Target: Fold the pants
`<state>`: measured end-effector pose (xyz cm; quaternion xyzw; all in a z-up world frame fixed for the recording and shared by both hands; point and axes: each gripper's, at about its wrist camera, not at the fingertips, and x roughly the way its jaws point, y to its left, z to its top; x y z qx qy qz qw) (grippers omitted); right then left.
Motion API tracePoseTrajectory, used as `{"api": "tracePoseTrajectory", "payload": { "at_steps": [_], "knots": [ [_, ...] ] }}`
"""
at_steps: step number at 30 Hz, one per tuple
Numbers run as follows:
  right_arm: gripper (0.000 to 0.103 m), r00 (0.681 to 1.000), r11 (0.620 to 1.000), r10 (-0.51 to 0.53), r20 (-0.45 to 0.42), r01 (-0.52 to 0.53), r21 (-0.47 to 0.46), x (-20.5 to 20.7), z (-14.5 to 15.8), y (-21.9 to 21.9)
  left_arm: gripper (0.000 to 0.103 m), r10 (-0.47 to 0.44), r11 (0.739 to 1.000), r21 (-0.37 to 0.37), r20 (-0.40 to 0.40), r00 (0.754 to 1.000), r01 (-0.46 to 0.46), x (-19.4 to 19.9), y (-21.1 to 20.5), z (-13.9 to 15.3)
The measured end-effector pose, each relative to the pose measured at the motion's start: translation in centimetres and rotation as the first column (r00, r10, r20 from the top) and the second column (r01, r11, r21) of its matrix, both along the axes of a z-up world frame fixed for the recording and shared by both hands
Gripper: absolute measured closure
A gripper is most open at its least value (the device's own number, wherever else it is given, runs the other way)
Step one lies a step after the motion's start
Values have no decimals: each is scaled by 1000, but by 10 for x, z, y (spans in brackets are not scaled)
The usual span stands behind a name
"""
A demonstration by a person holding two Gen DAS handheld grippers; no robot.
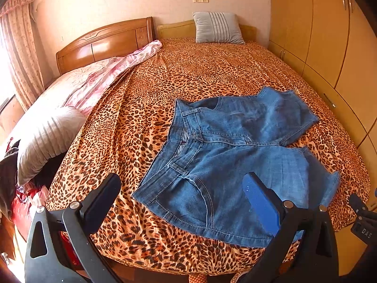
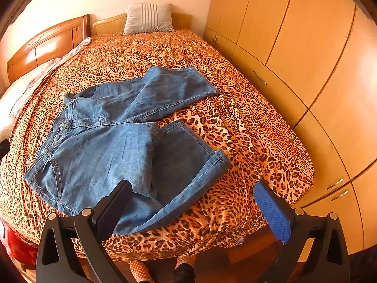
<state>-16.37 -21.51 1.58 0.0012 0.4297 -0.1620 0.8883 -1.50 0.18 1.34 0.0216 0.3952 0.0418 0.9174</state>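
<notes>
Left wrist view: denim pants (image 1: 226,165) lie spread, unfolded, at the near edge of the leopard-print bed (image 1: 188,75); left gripper (image 1: 181,186) hovers, jaws spread, empty. Right wrist view: right gripper (image 2: 192,194) likewise gapes above the near leg's hem; wardrobe (image 2: 306,47) flanks the bed's right edge. Folding appears unstarted.

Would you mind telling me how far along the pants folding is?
Done: the denim pants lie spread on the leopard-print bed, legs apart. In hand: nothing; the left gripper and right gripper are both open above the near edge. Left: every fold.
</notes>
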Motion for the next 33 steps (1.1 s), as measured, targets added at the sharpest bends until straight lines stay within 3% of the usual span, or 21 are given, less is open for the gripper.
{"api": "tracePoseTrajectory", "payload": {
  "at_steps": [8,23,33],
  "knots": [
    [0,1000,1000,10,-3,-10,-4,3,0,5,0,-12,1000,4,48,999,12,-6,-2,14],
    [0,1000,1000,13,-4,-13,-4,4,-1,7,0,-21,1000,-5,67,998,22,-6,-5,20],
    [0,1000,999,-16,-19,17,37,5,-8,-13,0,56,998,-1,-105,993,-57,18,21,-21]
  ]
}}
